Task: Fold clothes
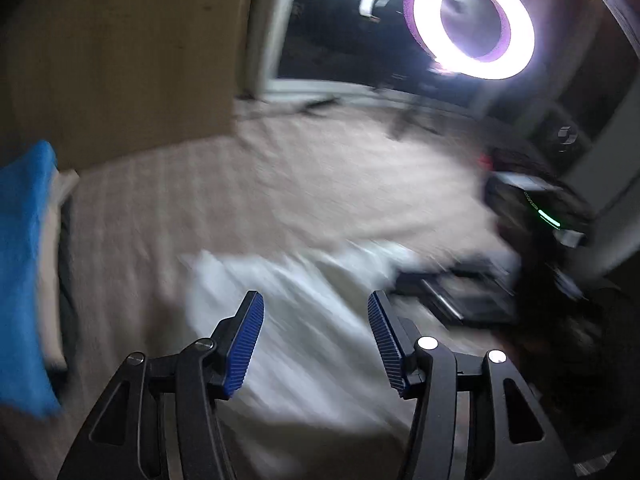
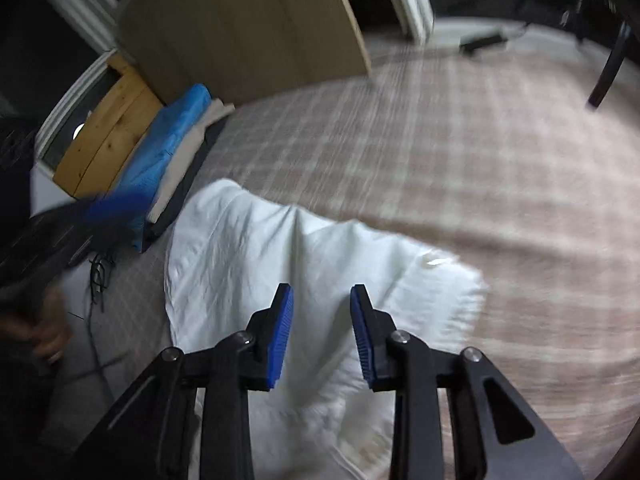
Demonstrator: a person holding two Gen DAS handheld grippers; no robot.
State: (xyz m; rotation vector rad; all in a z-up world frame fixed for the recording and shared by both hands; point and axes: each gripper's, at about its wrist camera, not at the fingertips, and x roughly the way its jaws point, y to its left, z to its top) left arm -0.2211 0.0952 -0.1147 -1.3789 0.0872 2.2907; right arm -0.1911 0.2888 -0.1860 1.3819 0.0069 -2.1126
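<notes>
Below, both the left claw (image 1: 316, 300) and right claw (image 2: 322, 294) gape empty over the white garment (image 2: 280, 264).

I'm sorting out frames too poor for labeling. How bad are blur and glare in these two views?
Left wrist view: heavy motion blur smears the white garment and plaid bedspread; the ring light blows out, glaring at the top right. Right wrist view: the garment's creases stay readable, the bedspread streaks toward the right, no glare. Both hand-held grippers' own fingers look sharp.

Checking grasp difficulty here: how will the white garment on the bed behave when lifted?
The white garment is creased and rumpled, so probably floppy: it should drape and sag from open right tongs. It looks thin, likely light, and may slide over the plaid cover.
</notes>
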